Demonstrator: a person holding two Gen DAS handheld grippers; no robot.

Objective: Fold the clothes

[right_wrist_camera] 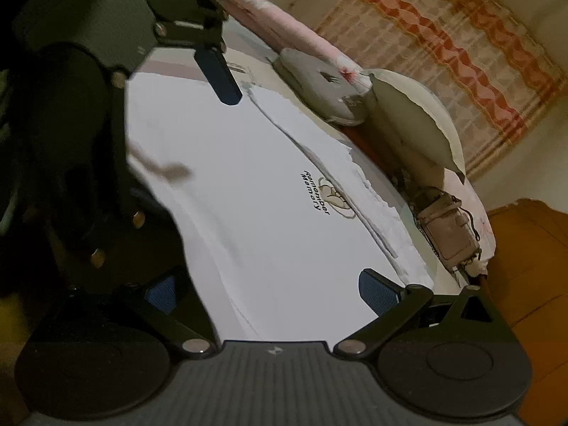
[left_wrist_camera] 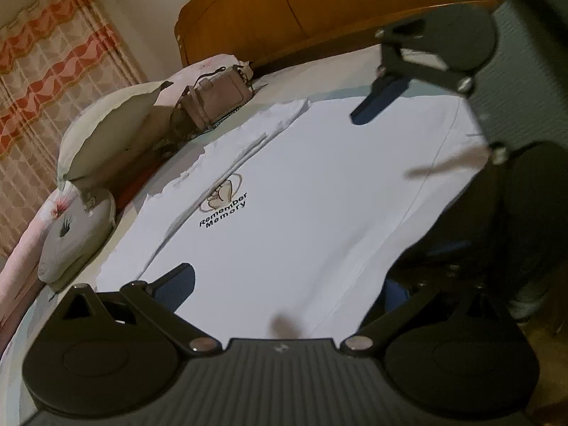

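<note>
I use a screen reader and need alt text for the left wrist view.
A white T-shirt printed "Remember Memory" lies spread flat on a bed, seen between the open left gripper fingers. The right gripper, also open, is at its far edge. Pillows and a handbag sit beyond, before a wooden headboard.

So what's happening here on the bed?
A person is holding a two-finger gripper in each hand over a white T-shirt printed "Remember Memory", spread flat on the bed. The left gripper and right gripper are both open at opposite ends of the shirt, gripping nothing. No fold is made yet. Pillows and a handbag lie alongside.
</note>
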